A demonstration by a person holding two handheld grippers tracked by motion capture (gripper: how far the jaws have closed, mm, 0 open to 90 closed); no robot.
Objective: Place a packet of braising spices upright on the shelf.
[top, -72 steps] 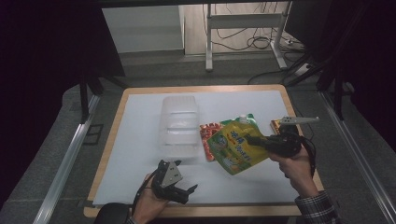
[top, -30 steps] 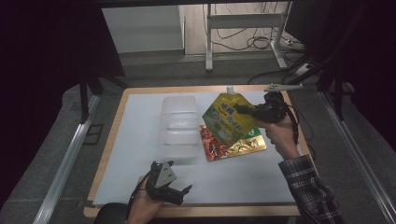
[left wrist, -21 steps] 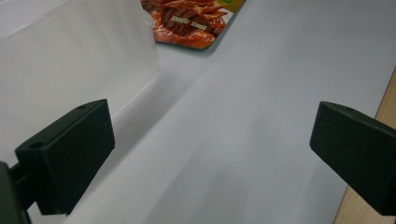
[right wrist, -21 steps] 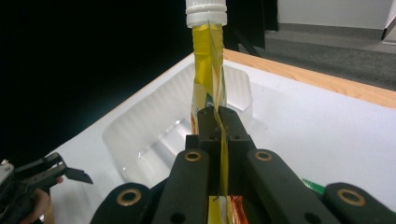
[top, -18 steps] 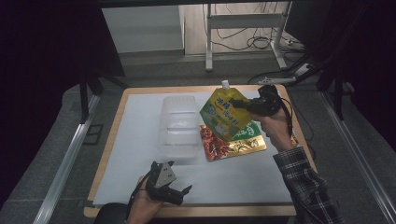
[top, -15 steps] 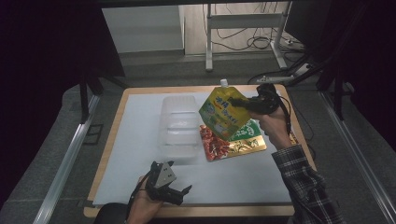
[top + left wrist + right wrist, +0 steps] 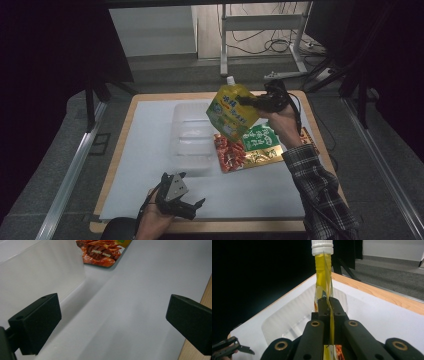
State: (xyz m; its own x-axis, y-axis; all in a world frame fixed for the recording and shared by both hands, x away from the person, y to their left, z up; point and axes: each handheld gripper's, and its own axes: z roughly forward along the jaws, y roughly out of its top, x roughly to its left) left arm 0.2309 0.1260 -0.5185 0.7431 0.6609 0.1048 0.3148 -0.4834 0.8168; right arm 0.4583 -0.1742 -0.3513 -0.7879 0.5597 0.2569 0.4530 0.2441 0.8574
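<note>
A yellow-green spouted pouch (image 7: 231, 112) with a white cap hangs in the air over the right side of a clear plastic tray (image 7: 181, 150). My right gripper (image 7: 245, 100) is shut on the pouch's edge. In the right gripper view the jaws pinch the thin pouch (image 7: 323, 272) edge-on, my right gripper (image 7: 328, 306) just above the tray (image 7: 287, 315). A red snack packet (image 7: 230, 152) and a green packet (image 7: 260, 140) lie flat to the tray's right. My left gripper (image 7: 196, 209) rests open near the front edge, nothing between its jaws (image 7: 112, 322).
A white mat (image 7: 145, 165) covers the wooden table (image 7: 120, 150). In the left gripper view the tray's wall (image 7: 37, 277) stands close on the left and the red packet (image 7: 101, 253) lies ahead. Metal rails and dark floor surround the table.
My right gripper has lifted the yellow-green pouch off the other packets and carried it up and left, over the tray's right side. The left gripper has stayed put.
</note>
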